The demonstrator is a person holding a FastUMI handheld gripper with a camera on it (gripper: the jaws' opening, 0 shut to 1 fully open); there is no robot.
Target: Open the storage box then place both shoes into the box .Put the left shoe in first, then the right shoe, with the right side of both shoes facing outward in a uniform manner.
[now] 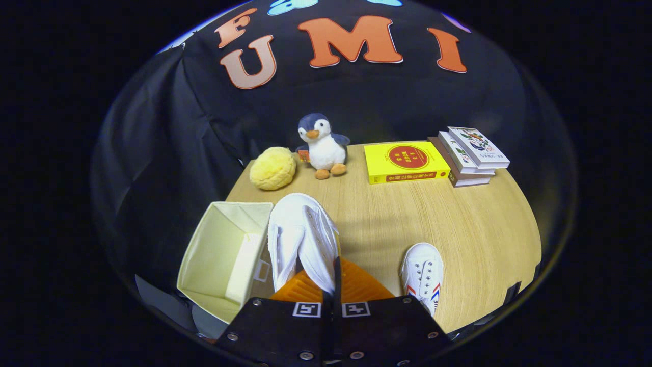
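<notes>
Now the gripper [326, 285] pinches a white shoe [301, 239] at lower centre. Best to carry it level over the open box [224, 255] at lower left, then lower gently.

Open storage box [224, 255] apparently unobstructed inside, held shoe [303, 239] beside its rim

Gripper [331, 285]: black flat carriage plates with silver screws, two square black-and-white fiducial tags side by side near the middle seam, ribbed finger faces ahead.

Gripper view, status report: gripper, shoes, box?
Gripper shut on white shoe, held beside open storage box. Second shoe on table. Nothing in the way.
</notes>
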